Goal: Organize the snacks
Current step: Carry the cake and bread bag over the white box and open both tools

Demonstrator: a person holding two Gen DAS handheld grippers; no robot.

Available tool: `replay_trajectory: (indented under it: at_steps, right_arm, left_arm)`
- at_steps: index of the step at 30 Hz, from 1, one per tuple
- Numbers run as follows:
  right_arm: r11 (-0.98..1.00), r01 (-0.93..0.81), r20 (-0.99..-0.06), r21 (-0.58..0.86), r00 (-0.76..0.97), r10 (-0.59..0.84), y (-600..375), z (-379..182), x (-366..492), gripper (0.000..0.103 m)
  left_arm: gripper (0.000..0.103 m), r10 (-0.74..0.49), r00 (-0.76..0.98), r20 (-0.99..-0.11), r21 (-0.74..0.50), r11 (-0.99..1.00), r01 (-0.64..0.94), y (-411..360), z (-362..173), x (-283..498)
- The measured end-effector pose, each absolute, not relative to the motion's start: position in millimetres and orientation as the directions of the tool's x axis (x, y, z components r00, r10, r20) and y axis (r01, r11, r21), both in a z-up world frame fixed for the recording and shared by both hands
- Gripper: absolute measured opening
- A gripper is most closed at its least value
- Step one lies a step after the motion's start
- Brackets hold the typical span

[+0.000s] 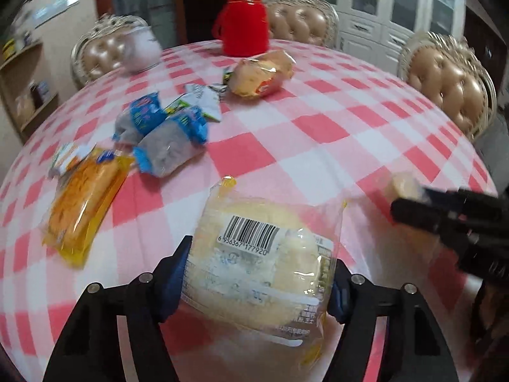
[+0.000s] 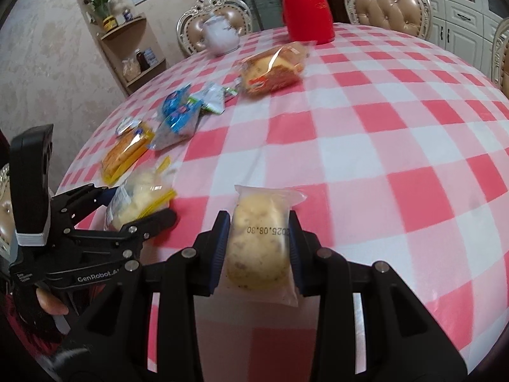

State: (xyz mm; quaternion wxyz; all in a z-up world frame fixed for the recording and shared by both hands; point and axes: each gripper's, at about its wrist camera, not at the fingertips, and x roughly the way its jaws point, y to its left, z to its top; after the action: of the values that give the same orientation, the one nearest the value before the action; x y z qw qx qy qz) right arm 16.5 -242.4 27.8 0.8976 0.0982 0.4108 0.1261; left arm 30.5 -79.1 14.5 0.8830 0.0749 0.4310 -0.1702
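My left gripper (image 1: 257, 270) is shut on a pale round bun in a clear wrapper with a barcode (image 1: 257, 254), held just above the checked table. It also shows in the right wrist view (image 2: 140, 203). My right gripper (image 2: 259, 248) is shut on a small speckled bun in a clear bag with a date stamp (image 2: 257, 245); it shows at the right of the left wrist view (image 1: 410, 191). On the table lie a yellow-wrapped cake (image 1: 82, 203), two blue-wrapped grey snacks (image 1: 162, 137), small green-white packets (image 1: 203, 102) and an orange-wrapped bread (image 1: 261, 73).
A red thermos (image 1: 243, 22) and a white teapot (image 2: 221, 35) stand at the far edge of the pink-and-white checked table (image 1: 318, 146). Padded chairs (image 1: 445, 86) ring the table. A corner shelf (image 2: 133, 47) is at the left wall.
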Motion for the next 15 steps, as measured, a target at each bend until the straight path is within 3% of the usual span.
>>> replay_trajectory:
  at_steps: [7,15]
  right_arm:
    - [0.93,-0.18,-0.68,0.32,0.64,0.357,-224,31,-12,0.039]
    - [0.896,-0.285,-0.664,0.34,0.602,0.444,-174,34,-51,0.039]
  left_arm:
    - [0.071,-0.225,0.646,-0.729,-0.162,0.974,0.156,-26,31,-15]
    - [0.071,-0.13,0.68,-0.721,-0.201,0.979,-0.026,36,42,-80]
